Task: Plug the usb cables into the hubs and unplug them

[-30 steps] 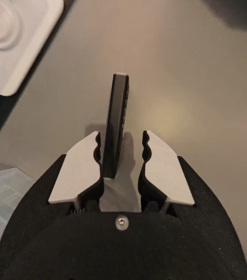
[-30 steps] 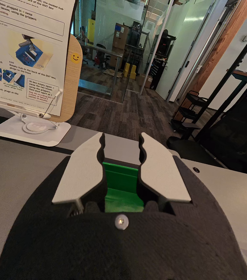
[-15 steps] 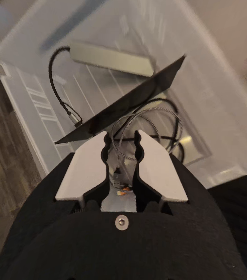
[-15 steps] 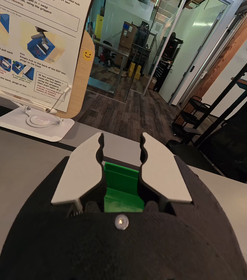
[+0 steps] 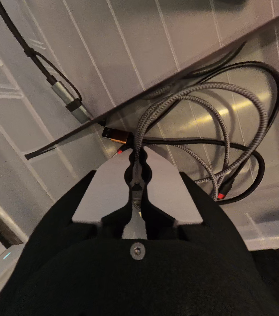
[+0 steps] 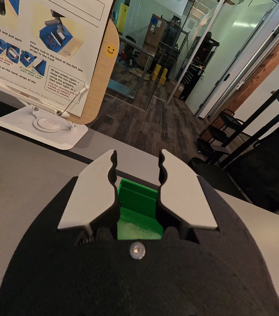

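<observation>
Here left gripper (image 5: 137,153) clamps grey braided cable (image 5: 221,123) at plug, cable axis running along fingers, away from camera; right gripper (image 6: 137,154) spread, empty, far off above tabletop (image 6: 24,171)

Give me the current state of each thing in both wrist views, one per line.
left hand-held gripper: shut on grey braided cable
grey braided cable: coiled in the clear bin, unplugged, plug end pinched
gold USB plug: loose, unplugged
clear bin: holds tangled cables
right hand-held gripper: open, empty
green holder: below the open jaws, ungripped
</observation>
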A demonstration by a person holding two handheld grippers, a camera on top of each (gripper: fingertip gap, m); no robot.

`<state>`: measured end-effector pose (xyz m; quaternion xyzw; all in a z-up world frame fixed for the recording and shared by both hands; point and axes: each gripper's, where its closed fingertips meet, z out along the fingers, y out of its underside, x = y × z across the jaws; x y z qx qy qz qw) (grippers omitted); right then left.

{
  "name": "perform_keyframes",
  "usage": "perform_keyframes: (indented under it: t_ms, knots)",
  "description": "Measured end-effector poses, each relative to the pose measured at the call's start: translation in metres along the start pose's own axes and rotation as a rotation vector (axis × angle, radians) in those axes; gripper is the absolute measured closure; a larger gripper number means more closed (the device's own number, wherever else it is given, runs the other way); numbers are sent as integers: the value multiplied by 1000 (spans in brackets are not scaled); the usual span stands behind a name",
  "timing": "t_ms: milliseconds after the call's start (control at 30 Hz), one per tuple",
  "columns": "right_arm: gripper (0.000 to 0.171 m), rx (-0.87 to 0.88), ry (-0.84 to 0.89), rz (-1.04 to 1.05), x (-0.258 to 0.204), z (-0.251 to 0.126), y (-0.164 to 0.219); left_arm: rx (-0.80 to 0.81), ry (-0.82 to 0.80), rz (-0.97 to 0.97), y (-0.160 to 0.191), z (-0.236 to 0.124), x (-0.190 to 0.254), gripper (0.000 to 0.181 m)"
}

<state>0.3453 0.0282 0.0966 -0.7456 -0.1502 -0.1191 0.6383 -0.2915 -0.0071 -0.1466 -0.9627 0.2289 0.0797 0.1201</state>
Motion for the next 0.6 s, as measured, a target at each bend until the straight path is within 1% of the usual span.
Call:
perform_keyframes:
  t_ms: [33, 167, 300, 433, 600]
  knots:
    - [124, 3, -2, 1, 0, 0, 0, -4, 19, 6, 1, 0, 2, 177]
    - [124, 12, -5, 12, 5, -3, 0, 57, 6, -9, -6, -16, 0, 177]
    - [124, 20, -2, 35, 12, -5, 2, 118, -53, -4, -12, -54, -6, 178]
    - [124, 29, 8, 63, 22, -9, 4, 206, -185, 39, -24, -119, -17, 178]
    - [124, 38, 23, 97, 35, -15, 7, 344, -320, 89, -43, -224, -21, 178]
